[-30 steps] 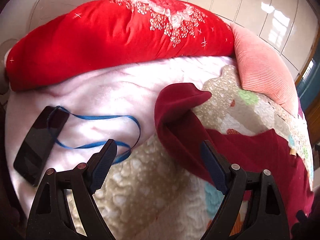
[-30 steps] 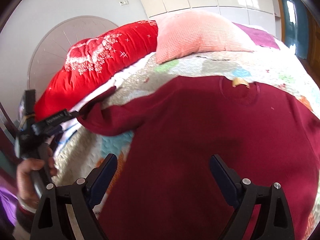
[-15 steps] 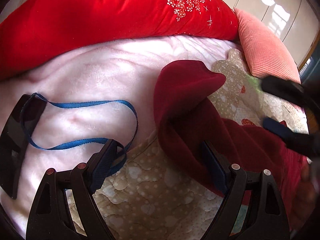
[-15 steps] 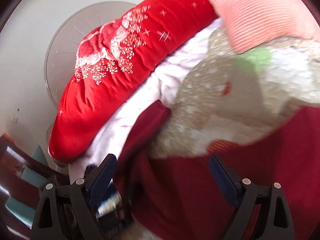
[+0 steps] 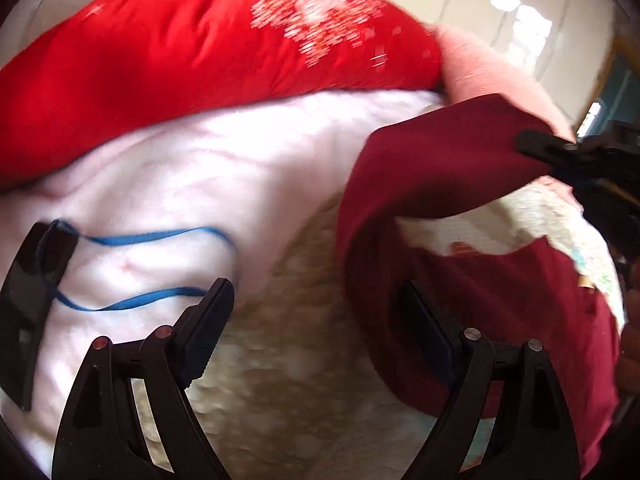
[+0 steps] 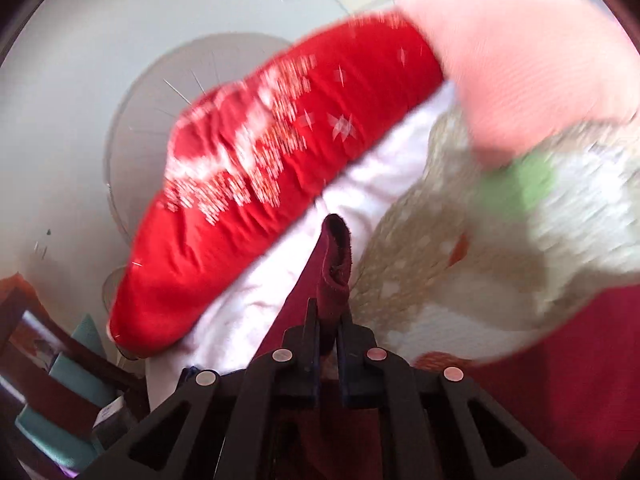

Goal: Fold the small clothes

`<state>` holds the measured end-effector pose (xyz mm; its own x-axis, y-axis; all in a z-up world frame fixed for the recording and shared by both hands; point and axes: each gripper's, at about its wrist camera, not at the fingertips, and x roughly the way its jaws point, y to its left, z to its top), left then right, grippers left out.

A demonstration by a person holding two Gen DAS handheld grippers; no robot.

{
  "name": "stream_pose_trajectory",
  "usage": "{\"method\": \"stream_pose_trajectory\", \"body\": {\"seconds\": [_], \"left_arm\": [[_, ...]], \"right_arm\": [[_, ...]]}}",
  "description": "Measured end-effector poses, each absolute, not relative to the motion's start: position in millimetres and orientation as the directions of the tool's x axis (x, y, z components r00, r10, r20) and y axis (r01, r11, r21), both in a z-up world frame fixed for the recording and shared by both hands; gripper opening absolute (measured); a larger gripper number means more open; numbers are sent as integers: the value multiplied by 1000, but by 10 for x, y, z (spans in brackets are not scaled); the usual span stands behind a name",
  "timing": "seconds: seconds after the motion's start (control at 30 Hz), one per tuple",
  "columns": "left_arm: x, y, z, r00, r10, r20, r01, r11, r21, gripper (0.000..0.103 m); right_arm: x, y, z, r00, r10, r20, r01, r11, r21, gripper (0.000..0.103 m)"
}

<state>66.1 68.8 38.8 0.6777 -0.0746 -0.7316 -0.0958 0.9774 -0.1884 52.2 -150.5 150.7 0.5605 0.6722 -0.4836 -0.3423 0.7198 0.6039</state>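
Note:
A dark red top (image 5: 472, 296) lies on the patterned quilt (image 5: 288, 360). Its sleeve (image 5: 444, 168) is lifted and stretched to the right. My right gripper (image 6: 328, 316) is shut on the sleeve's cuff (image 6: 336, 264); it also shows in the left wrist view (image 5: 536, 148) at the right edge, pinching the cuff. My left gripper (image 5: 316, 320) is open and empty, low over the quilt, its right finger against the top's shoulder area.
A big red embroidered pillow (image 5: 192, 68) and a pink pillow (image 6: 528, 52) lie at the bed's head. A black phone (image 5: 28, 304) with a blue lanyard (image 5: 148, 236) rests on the pale pink blanket (image 5: 180, 184). A chair (image 6: 52, 392) stands beside the bed.
My right gripper has shut on the sleeve cuff and pulled it up and to the right. My left gripper has stayed open and drawn back slightly.

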Motion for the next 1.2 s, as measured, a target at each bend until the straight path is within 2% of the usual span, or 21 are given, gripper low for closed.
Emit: {"method": "stream_pose_trajectory", "body": {"seconds": [0.13,0.2,0.27,0.4,0.5,0.67,0.7,0.73,0.77,0.87,0.93,1.03,1.1,1.2], "left_arm": [[550,291,504,675,-253,-693,91,961,-262,86],[491,94,520,628,-360,-689,193,931,-311,86],[414,-69,550,609,-408,-681,256,913,-318,86],[365,-284,585,618,-410,-670,296,912,-286,86],[371,-422,524,605,-403,-687,309,914,-264,86],[326,-589,393,599,-339,-726,329,930,-163,86],[338,-598,369,594,-333,-732,325,932,-159,86],[360,-589,340,591,-331,-736,322,933,-161,86],[385,-574,317,586,-325,-742,315,935,-161,86],[429,-481,251,579,-278,-767,264,953,-147,86],[410,-427,221,570,-271,-775,243,957,-156,86],[394,-382,213,555,-292,-779,234,953,-191,86],[378,-389,232,560,-289,-777,243,953,-179,86],[380,-392,243,560,-291,-776,252,952,-175,86]], "right_arm": [[-41,-2408,1908,710,564,-421,-312,788,530,6],[-341,-2843,1957,779,452,-435,-245,857,453,6],[-577,-3188,1844,813,321,-485,-143,919,368,6],[-739,-3820,1171,761,119,-638,84,957,278,6],[-780,-4060,630,678,95,-729,183,939,293,6],[-926,-4160,399,626,60,-777,241,933,266,8],[-966,-4182,398,604,28,-796,263,936,233,23],[-1046,-4243,443,596,-9,-803,284,938,200,49],[-1113,-4244,517,619,-30,-785,294,935,196,56],[-1176,-4117,895,720,16,-694,231,937,262,58],[-1021,-3811,1098,754,151,-640,86,942,323,58],[-599,-3215,1225,698,402,-593,-154,892,424,58],[-283,-2743,1255,644,485,-592,-280,869,408,58],[43,-2218,1134,589,499,-636,-353,867,353,58]]}}
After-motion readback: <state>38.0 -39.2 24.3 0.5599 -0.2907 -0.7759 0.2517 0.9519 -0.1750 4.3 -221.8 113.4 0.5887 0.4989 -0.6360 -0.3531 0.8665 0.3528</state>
